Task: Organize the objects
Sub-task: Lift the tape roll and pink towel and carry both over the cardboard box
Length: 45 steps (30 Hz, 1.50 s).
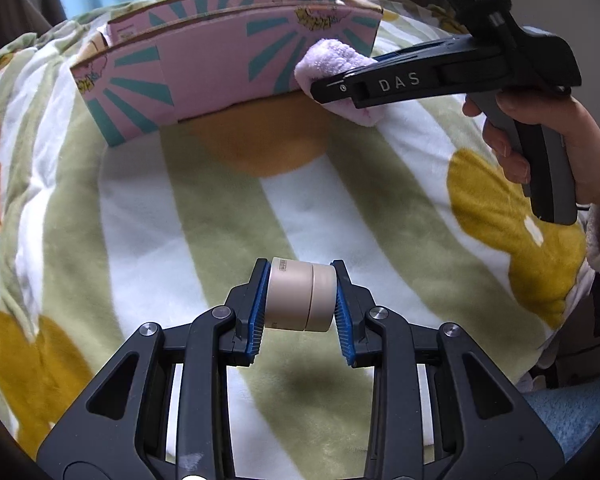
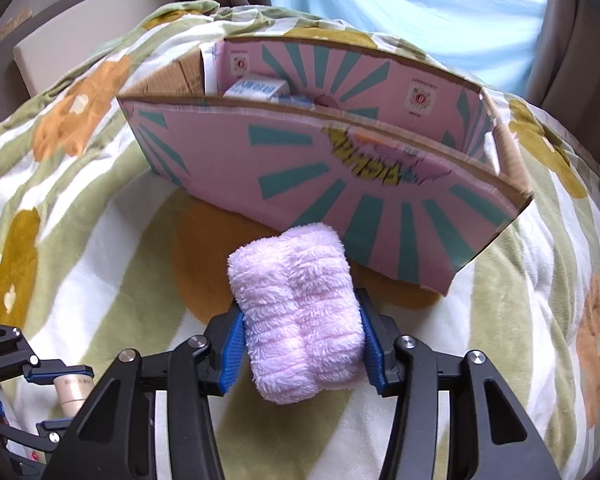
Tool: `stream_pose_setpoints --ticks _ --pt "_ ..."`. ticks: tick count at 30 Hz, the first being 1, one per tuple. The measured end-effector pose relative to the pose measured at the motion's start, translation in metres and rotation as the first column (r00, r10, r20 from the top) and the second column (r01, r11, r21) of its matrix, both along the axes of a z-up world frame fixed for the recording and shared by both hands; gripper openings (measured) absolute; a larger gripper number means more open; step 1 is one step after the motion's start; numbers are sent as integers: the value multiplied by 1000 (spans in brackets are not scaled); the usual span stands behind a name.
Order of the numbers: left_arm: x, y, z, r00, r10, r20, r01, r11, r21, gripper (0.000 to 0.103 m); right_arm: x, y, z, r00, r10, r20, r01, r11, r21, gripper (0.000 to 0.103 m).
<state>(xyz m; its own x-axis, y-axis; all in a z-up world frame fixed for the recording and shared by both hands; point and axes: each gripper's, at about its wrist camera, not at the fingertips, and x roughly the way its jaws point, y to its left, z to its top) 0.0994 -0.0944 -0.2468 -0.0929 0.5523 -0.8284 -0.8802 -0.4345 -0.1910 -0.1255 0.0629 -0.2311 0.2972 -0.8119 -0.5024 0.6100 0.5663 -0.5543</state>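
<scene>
Fleece blanket (image 1: 308, 208) | left gripper (image 1: 300, 300) clamps smooth jar (image 1: 302, 294) | right gripper (image 2: 302, 344) clamps fluffy roll (image 2: 300, 320)

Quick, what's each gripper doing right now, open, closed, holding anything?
Left gripper: shut on the beige jar.
Right gripper: shut on the fluffy pink roll.

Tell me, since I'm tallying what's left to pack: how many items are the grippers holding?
2: a beige jar in the left gripper, a pink towel in the right gripper. The box may hide more.
</scene>
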Motion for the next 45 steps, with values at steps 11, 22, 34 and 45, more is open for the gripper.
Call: stream_pose_setpoints --ticks 11,22,34,45 --pt "-46 14 85 1000 -4 -8 5 999 43 27 13 33 66 998 -27 55 26 1000 16 46" --pt "-138 58 158 998 37 -53 -34 998 60 27 27 29 144 982 -124 143 119 992 43 46" --pt "-248 131 138 999 43 -15 -43 999 28 27 63 -26 170 957 -232 176 208 967 144 46" --pt "-291 161 76 991 109 77 -105 993 -52 27 80 -83 138 933 -331 141 293 926 237 46"
